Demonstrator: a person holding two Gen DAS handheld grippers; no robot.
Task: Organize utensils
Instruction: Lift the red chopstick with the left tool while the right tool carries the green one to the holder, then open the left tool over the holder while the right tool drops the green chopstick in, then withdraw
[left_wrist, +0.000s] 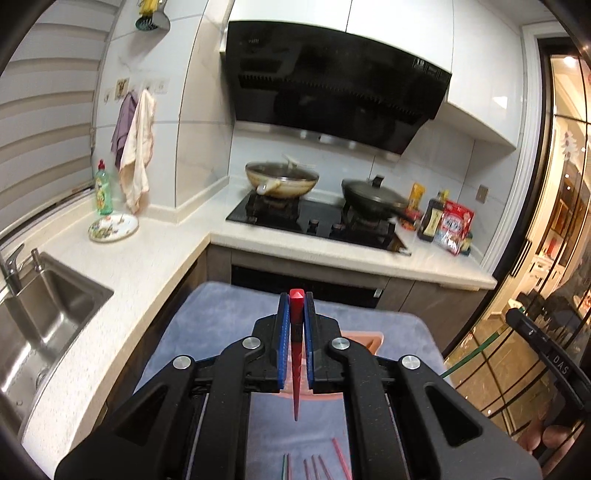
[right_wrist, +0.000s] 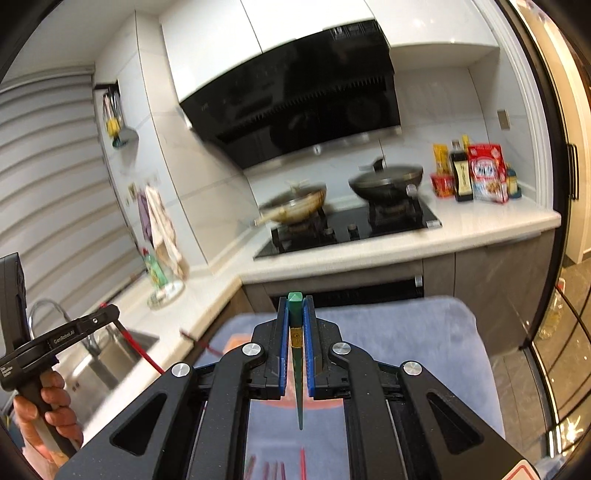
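Observation:
My left gripper (left_wrist: 296, 300) is shut on a red chopstick (left_wrist: 296, 354), held upright with its tip pointing down. My right gripper (right_wrist: 295, 301) is shut on a green chopstick (right_wrist: 297, 365), held the same way. Both hang above a blue-grey towel (left_wrist: 229, 325), which also shows in the right wrist view (right_wrist: 406, 332). An orange-pink tray (left_wrist: 364, 338) lies on the towel, mostly hidden behind my fingers. Several loose chopsticks (left_wrist: 325, 467) lie on the towel below; they also show in the right wrist view (right_wrist: 273, 470). The left gripper with its red chopstick (right_wrist: 138, 349) shows at the left of the right wrist view.
A white L-shaped counter (left_wrist: 147, 266) holds a steel sink (left_wrist: 48, 314), a patterned plate (left_wrist: 113, 228) and a green soap bottle (left_wrist: 103, 188). A black stove (left_wrist: 314, 221) carries two woks (left_wrist: 282, 179). Bottles and packets (left_wrist: 443, 221) stand at the right. A glass door (left_wrist: 546, 258) is at the right.

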